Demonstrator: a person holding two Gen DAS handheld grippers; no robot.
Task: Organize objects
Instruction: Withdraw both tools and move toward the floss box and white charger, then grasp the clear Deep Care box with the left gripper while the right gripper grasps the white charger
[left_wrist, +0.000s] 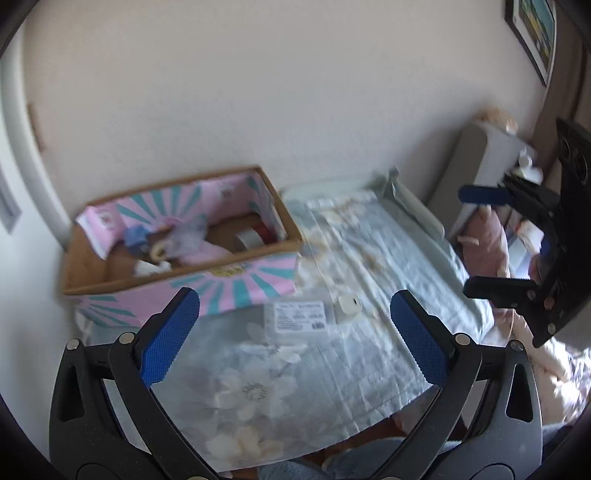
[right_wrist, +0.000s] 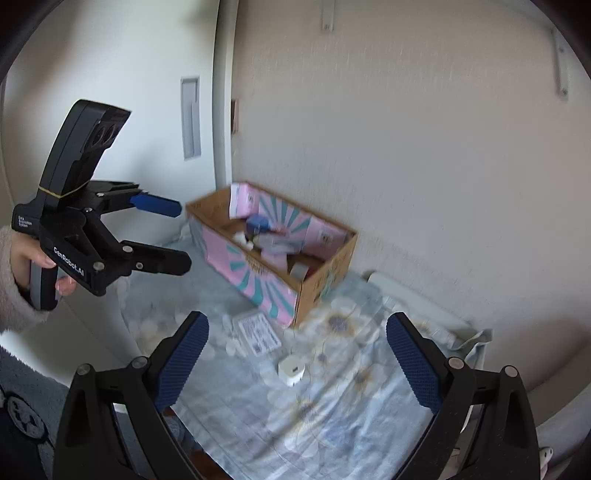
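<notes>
A pink and teal cardboard box (left_wrist: 236, 284) (right_wrist: 258, 284) holding several small items stands against the wall on a floral cloth (left_wrist: 332, 369) (right_wrist: 332, 398). A flat labelled packet (left_wrist: 299, 315) (right_wrist: 256, 334) and a small white charger block (left_wrist: 347, 304) (right_wrist: 291, 369) lie on the cloth in front of the box. My left gripper (left_wrist: 295, 336) (right_wrist: 184, 236) is open and empty, above the cloth near the packet. My right gripper (right_wrist: 297, 362) (left_wrist: 465, 240) is open and empty, above the charger.
A plain wall rises right behind the box. A white pillar (right_wrist: 221, 92) stands at the left corner. A grey bin (left_wrist: 476, 162), a pink toy (left_wrist: 487, 240) and clutter lie to the right of the table. A dark rug (right_wrist: 22, 406) covers the floor.
</notes>
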